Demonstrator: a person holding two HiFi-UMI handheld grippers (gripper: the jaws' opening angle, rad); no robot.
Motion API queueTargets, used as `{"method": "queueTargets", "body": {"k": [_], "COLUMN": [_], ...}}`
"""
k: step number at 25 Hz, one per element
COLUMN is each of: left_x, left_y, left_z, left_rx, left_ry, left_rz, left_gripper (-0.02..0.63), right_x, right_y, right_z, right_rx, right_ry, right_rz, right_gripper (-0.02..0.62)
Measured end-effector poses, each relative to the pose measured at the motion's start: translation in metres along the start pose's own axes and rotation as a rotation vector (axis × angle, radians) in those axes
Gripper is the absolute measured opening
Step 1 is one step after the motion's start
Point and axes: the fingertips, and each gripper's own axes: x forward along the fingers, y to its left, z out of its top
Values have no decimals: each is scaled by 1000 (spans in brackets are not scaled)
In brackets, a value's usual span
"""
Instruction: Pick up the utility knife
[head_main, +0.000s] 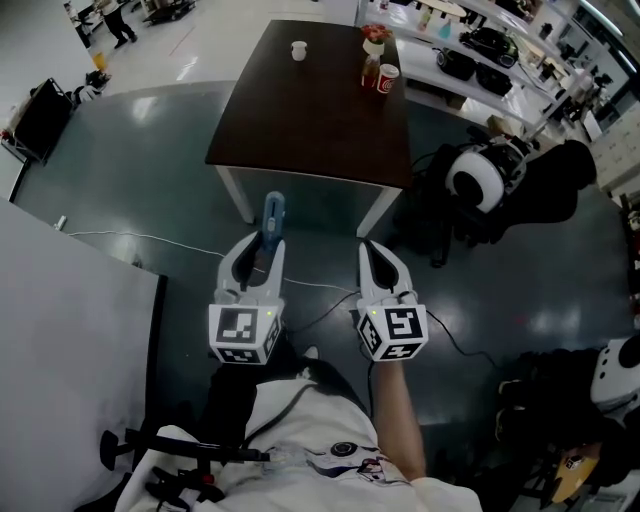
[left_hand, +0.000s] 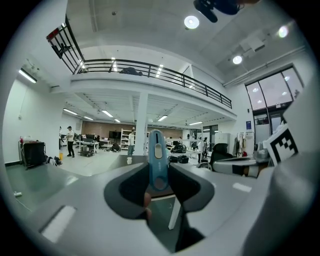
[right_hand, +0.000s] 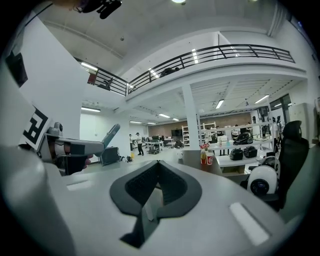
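One gripper has it: the left gripper clamps the utility knife, long axis running straight out beyond its jaws; the right gripper, just beside, is closed empty

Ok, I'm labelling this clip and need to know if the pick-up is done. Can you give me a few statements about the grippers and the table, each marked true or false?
1. The left gripper is clamped on a blue utility knife. True.
2. The right gripper holds the red cup. False: its jaws are together with nothing between them, and the red cup stands on the table.
3. The utility knife lies on the dark table. False: it is held in the left gripper and does not rest on the tabletop.
4. A white cup stands on the table. True.
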Motion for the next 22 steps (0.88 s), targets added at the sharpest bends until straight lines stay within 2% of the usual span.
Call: {"method": "queueTargets", "body": {"k": [9, 16, 22], "left_x": [-28, -66, -85], "left_y": [-2, 19, 38], "left_z": [5, -7, -11], "left_rx": [2, -16, -36], "left_ry": [-20, -4, 10], "left_rz": [-19, -21, -36], "left_gripper": [121, 121, 121], "right_x": [-19, -27, -36], "right_y": [14, 54, 88], "right_z": [1, -3, 9], "right_rx": [0, -9, -32], "right_ry": [-7, -1, -80], "right_rz": [-23, -25, -36], "right_gripper": [2, 2, 2]}}
